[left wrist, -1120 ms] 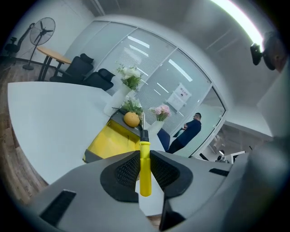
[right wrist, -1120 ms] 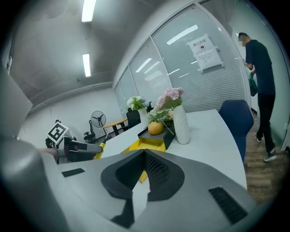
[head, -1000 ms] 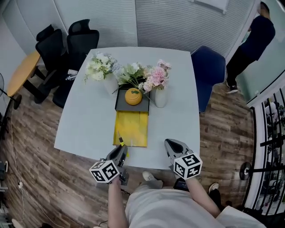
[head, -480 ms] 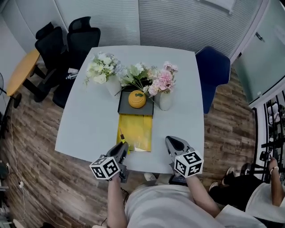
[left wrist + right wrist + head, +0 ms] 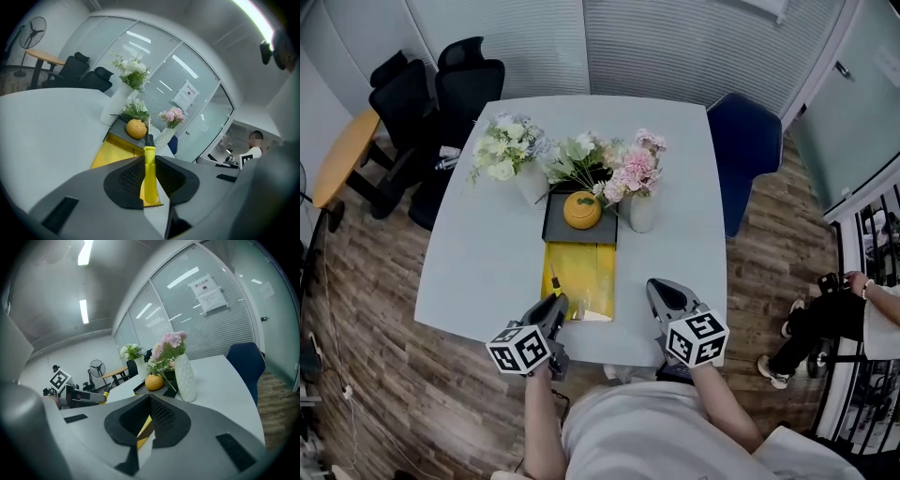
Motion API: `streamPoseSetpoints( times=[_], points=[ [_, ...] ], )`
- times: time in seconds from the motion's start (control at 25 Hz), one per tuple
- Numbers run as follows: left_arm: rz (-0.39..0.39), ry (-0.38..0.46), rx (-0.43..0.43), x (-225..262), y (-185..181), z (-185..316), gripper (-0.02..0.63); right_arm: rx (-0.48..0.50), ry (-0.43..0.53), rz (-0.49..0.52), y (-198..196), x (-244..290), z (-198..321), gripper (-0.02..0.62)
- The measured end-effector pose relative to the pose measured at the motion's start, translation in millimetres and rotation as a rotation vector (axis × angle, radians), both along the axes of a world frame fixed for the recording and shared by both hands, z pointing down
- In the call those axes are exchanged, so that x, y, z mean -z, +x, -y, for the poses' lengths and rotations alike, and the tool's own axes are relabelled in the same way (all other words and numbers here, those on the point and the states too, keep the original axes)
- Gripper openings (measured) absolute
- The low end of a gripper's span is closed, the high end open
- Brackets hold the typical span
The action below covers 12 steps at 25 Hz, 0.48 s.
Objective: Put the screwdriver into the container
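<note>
My left gripper [image 5: 553,305] [image 5: 150,161] is shut on a yellow-handled screwdriver [image 5: 149,151], whose dark shaft [image 5: 551,278] points forward over the near-left corner of a flat yellow rectangular container [image 5: 581,267] [image 5: 110,150] on the white table [image 5: 478,253]. The handle sits upright between the two pads. My right gripper [image 5: 662,292] [image 5: 150,398] hovers over the table's near edge, to the right of the yellow container. Its jaws are shut with nothing between them.
Behind the yellow container a dark tray [image 5: 556,228] carries a round orange object [image 5: 581,209]. Vases of flowers [image 5: 633,178] stand around it. A blue chair [image 5: 745,150] and black chairs [image 5: 455,84] ring the table. A seated person [image 5: 853,319] is at the right.
Both grippers stay about where they were, the left still holding the screwdriver. A standing person at the back right has left the view and a seated person shows at the right edge.
</note>
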State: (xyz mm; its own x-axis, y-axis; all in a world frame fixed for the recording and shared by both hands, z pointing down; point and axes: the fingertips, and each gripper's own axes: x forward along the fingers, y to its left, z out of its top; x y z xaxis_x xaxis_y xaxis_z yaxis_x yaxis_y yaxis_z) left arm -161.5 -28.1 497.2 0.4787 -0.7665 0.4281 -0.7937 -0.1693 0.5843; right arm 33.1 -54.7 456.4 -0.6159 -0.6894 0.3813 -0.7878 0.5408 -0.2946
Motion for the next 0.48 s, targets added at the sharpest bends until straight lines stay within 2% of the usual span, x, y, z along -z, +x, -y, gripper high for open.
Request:
streamPoseSetpoints(
  times=[0.48],
  points=[
    [0.006, -0.044, -0.011, -15, 8, 18, 0.069, -0.017, -0.023, 0.0, 13, -10, 21, 0.015]
  ],
)
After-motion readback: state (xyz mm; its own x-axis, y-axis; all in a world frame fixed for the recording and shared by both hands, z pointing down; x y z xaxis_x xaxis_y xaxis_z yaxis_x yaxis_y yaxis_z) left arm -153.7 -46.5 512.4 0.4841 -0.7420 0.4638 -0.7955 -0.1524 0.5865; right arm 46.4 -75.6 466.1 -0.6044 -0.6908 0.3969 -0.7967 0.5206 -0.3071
